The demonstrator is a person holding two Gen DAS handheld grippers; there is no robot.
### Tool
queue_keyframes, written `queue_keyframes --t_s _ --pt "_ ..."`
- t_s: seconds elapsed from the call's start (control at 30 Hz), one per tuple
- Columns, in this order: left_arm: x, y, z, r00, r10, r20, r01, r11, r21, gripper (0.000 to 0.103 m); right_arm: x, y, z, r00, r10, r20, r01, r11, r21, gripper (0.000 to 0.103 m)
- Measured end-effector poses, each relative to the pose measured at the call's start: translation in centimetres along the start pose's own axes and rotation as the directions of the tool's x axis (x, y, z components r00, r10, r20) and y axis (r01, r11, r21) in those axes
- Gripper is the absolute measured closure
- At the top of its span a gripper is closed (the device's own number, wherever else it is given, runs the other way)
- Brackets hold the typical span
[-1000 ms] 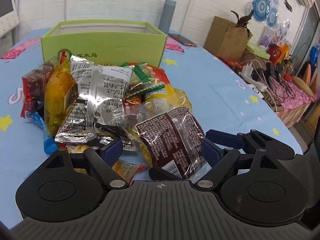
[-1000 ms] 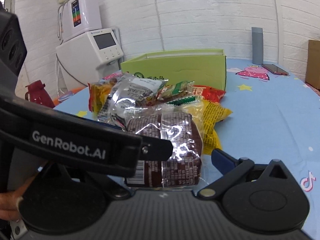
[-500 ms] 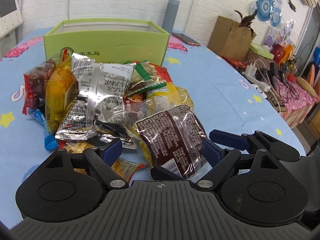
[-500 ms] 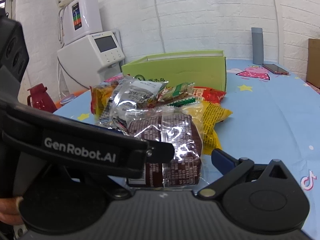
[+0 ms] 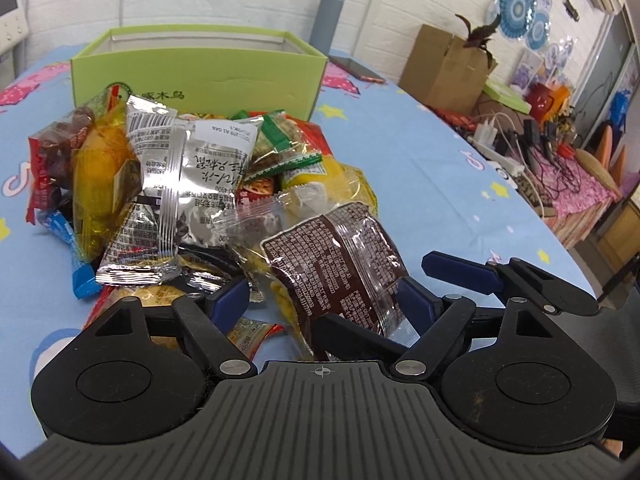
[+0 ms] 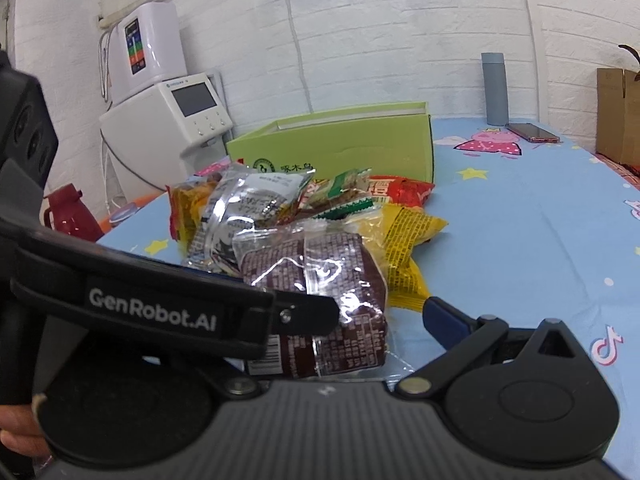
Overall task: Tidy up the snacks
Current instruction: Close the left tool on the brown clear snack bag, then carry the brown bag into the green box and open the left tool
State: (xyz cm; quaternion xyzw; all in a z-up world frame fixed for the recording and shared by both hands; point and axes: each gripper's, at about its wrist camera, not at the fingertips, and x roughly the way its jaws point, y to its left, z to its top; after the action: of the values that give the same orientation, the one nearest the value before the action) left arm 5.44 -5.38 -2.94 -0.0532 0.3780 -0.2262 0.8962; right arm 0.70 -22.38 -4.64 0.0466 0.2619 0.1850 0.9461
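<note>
With the left gripper (image 5: 324,300) fingers spread and just narrowing around the brown snack packet (image 5: 340,260) at the pile's near edge on the bench (image 5: 460,208), its slick wrapper may slip free; right fingers' state unclear.

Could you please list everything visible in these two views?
Brown clear-wrapped snack packet: one, brown, front of pile.
Silver foil packet: one, silver, upper left of pile.
Remaining snack packets: several; yellow, red, green, blue; heaped on cartoon-print blue tablecloth.
Lime-green cardboard box: one, open, behind pile.
Grey cylindrical bottle: one, behind box.
Phone: one, reddish, beside bottle.
White appliances: two, against wall.
Left gripper: black; jaws have just been closing, brown packet between, unpressed.
Right gripper: black; jaws open around same packet.
</note>
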Motion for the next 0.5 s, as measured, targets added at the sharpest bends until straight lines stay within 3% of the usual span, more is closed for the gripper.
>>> queue_keyframes --t_s 0.23,0.27,0.3,0.33,0.5 --pt "0.8 0.8 -0.3 0.998 -0.051 -0.029 0.050 0.998 -0.031 0.046 0.7 1.1 0.1 1.000 -0.028 -0.014 0.026 0.994 -0.105 0.001" --pt "1.0 1.0 -0.3 0.997 -0.065 -0.032 0.064 0.997 -0.043 0.048 1.1 1.2 0.1 0.999 -0.027 -0.021 0.025 0.994 -0.109 0.005" --pt "1.3 1.2 -0.4 0.996 -0.078 -0.037 0.076 0.996 -0.056 0.054 1.4 1.3 0.0 0.999 -0.023 -0.030 0.019 0.994 -0.112 0.022" --pt "1.2 1.3 -0.5 0.996 -0.082 -0.035 0.080 0.995 -0.065 0.058 1.7 1.3 -0.2 0.999 -0.026 -0.039 0.021 0.994 -0.103 0.026" --pt "-1.4 0.4 -0.8 0.991 -0.129 -0.019 0.128 0.990 -0.061 0.064 -0.9 2.0 -0.5 0.999 -0.032 -0.012 0.031 0.997 -0.076 0.028"
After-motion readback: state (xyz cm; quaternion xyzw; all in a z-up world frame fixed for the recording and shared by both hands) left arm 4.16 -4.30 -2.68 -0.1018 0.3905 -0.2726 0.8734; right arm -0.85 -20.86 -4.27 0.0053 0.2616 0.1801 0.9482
